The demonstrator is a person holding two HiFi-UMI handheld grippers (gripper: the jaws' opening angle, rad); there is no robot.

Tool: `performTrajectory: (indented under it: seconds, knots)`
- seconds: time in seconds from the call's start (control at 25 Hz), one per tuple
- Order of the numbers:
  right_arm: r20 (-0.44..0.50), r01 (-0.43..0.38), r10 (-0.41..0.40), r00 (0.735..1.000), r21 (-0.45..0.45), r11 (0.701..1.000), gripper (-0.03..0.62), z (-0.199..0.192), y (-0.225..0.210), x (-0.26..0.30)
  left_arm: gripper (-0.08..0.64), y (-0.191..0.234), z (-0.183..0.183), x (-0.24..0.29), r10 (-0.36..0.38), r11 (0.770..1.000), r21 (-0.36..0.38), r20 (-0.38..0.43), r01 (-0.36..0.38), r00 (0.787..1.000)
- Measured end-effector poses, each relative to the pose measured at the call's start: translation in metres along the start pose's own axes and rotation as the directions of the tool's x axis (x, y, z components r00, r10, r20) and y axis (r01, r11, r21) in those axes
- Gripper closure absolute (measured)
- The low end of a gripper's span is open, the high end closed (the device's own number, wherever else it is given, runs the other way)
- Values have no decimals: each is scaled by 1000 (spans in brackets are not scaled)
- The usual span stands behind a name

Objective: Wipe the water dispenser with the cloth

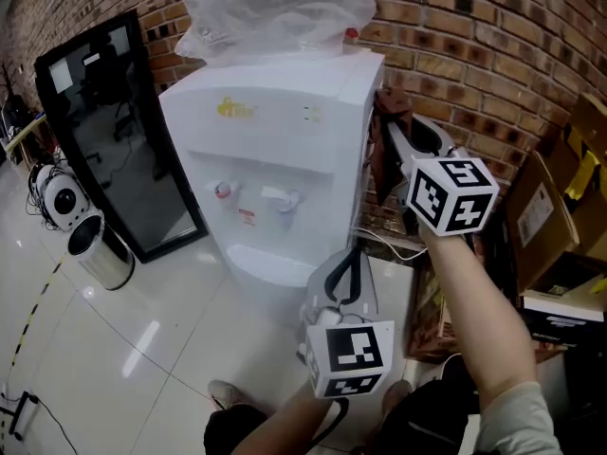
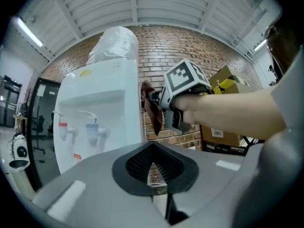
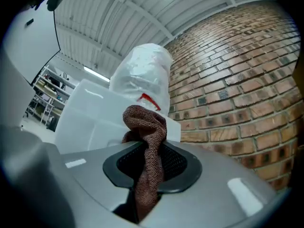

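Note:
The white water dispenser point(image 1: 285, 131) stands against a brick wall, with a plastic-wrapped bottle point(image 1: 275, 8) on top. My right gripper point(image 1: 394, 136) is at the dispenser's right side, shut on a brown cloth point(image 1: 381, 164). In the right gripper view the cloth point(image 3: 147, 127) bunches up out of the jaws point(image 3: 149, 146), close to the dispenser's point(image 3: 90, 113) white side. My left gripper point(image 1: 355, 254) hangs lower, in front of the dispenser, shut and holding nothing. The left gripper view shows its own tips point(image 2: 152, 148), the taps point(image 2: 90, 127), and the right gripper point(image 2: 152, 96) with the cloth point(image 2: 154, 115).
A black-framed glass panel point(image 1: 123, 131) leans on the wall left of the dispenser. Beside it on the glossy floor are a silver bin point(image 1: 100, 249) and a round white device point(image 1: 62, 197). Cardboard boxes point(image 1: 560, 207) crowd the right side. A white cable point(image 1: 389, 245) trails behind the dispenser.

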State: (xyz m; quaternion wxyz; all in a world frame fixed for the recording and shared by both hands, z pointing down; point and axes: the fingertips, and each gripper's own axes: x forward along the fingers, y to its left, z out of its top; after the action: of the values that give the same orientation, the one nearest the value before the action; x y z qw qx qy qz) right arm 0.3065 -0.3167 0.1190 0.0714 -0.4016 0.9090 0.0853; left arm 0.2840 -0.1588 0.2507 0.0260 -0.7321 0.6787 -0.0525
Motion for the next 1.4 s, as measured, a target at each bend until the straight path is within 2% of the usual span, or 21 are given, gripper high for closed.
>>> performTrajectory:
  seconds: [0.32,0.44,0.64,0.96,1.2,1.4]
  knots:
    - [-139,-65,58,989,-46,997,495,-80,16,-14,560,-16,-30,10,-33,999,20,-53,35,998]
    - [-183,-59,56,982,-12,998,494,-116,16,-18,560,-18,-46,9,-38,999,30,-86,41,996]
    - [-245,-40,63,967,98,994,495,-185,19,-25,560,-16,-75,7,-27,999,41,-132,32,991]
    - [-343,-33,82,936,146,989,494,-256,20,-32,560,-23,-113,15,4,1000,29,-174,1,985]
    - [-457,-49,124,881,172,984,494,-310,22,-39,560,-36,-127,28,14,999,33,-188,-8,982]
    - [-571,-12,189,799,299,954,494,-370,32,-52,560,-44,-160,37,14,1000,23,-217,-9,976]
